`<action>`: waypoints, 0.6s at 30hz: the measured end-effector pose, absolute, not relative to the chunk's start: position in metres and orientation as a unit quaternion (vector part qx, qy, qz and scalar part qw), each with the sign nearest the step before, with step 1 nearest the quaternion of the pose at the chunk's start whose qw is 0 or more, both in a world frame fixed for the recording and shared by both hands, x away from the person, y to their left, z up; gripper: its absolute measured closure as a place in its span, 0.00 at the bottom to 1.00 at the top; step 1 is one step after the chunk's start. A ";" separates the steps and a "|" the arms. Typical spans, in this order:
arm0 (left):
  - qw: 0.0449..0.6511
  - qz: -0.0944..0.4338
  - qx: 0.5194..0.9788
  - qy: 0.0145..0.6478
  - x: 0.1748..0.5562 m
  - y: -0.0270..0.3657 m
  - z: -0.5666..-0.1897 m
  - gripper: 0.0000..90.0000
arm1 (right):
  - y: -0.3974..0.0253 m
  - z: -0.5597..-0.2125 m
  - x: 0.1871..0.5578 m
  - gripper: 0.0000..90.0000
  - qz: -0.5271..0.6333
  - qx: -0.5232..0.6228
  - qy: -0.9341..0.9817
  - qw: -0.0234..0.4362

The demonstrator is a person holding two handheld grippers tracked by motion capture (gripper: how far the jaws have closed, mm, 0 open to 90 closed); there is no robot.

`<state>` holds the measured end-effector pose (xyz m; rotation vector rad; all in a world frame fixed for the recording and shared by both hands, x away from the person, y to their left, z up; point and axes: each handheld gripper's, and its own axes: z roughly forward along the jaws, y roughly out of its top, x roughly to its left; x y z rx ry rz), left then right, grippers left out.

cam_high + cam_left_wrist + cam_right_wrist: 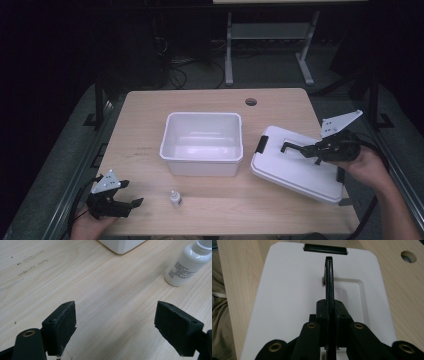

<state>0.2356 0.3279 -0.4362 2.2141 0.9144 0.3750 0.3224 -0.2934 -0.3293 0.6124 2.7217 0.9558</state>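
Note:
A white open bin stands mid-table. To its right lies its white lid, with black latches at the ends and a black handle raised on top. My right gripper is shut on that handle; in the right gripper view the handle stands edge-on between the closed jaws over the lid. My left gripper hovers open at the table's front left corner. A small white bottle stands upright just right of it, and appears as the bottle beyond the spread jaws.
The table is light wood with a round cable hole at the back. A corner of the bin shows ahead of the left gripper. A metal desk frame stands on the floor beyond the table.

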 end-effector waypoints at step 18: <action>0.350 0.144 0.855 0.356 0.235 0.329 -0.437 0.19 | -0.284 -0.385 0.326 0.93 0.317 0.225 0.919 0.067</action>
